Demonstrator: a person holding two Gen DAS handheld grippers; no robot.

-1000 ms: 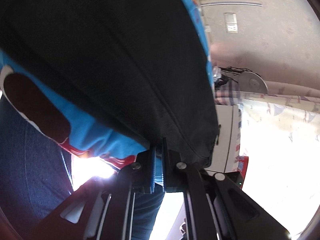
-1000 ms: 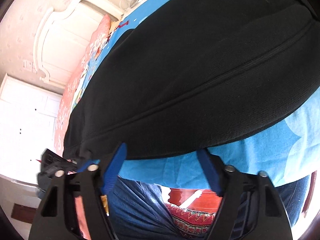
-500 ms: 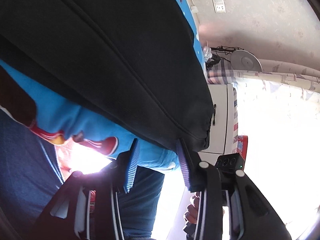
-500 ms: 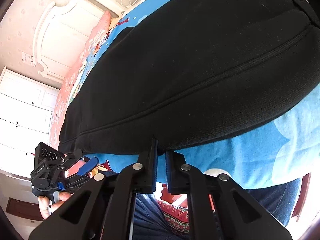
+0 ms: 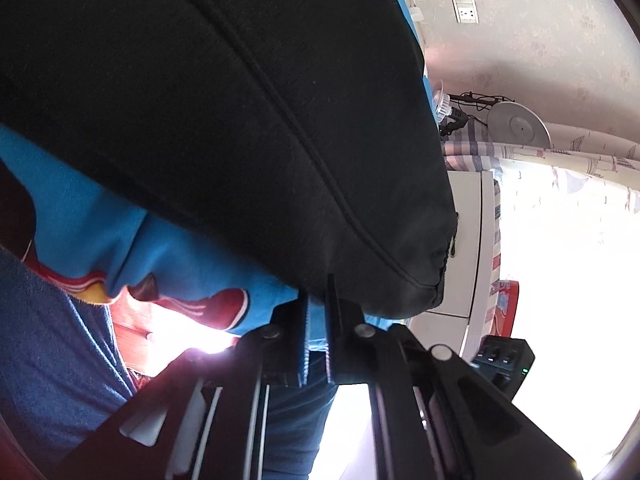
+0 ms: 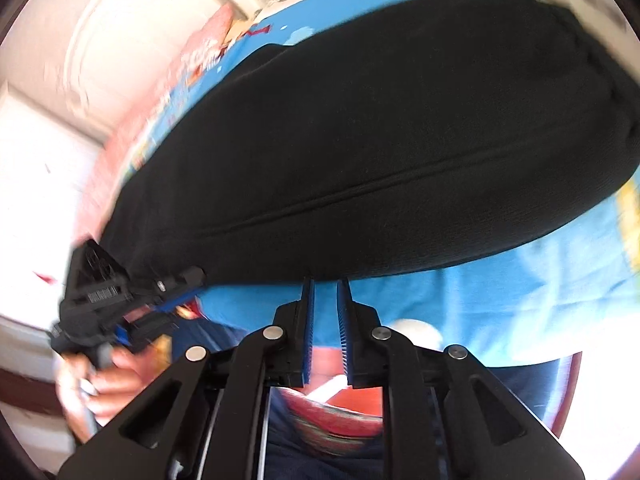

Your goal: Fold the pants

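Black pants (image 5: 224,112) lie spread on a blue patterned bedsheet (image 5: 80,216) and fill most of both views (image 6: 380,152). My left gripper (image 5: 318,300) is shut on the near edge of the pants close to a corner; its blue-padded jaws are nearly together. My right gripper (image 6: 325,286) is shut on the near edge of the pants further along, with a narrow gap between the pads. The left gripper also shows in the right wrist view (image 6: 176,284), at the pants' left corner. The bedsheet (image 6: 500,280) shows below the pants.
A person in blue jeans (image 5: 44,352) stands close behind the grippers. A white cabinet (image 5: 468,248) and a bright curtained window (image 5: 568,240) are to the right. A white headboard (image 6: 132,12) and pink pillow (image 6: 208,36) are at the far side.
The left gripper opened half a second ago and has shut again on the pants' edge. The right gripper closed and stays shut; its view is blurred by motion.
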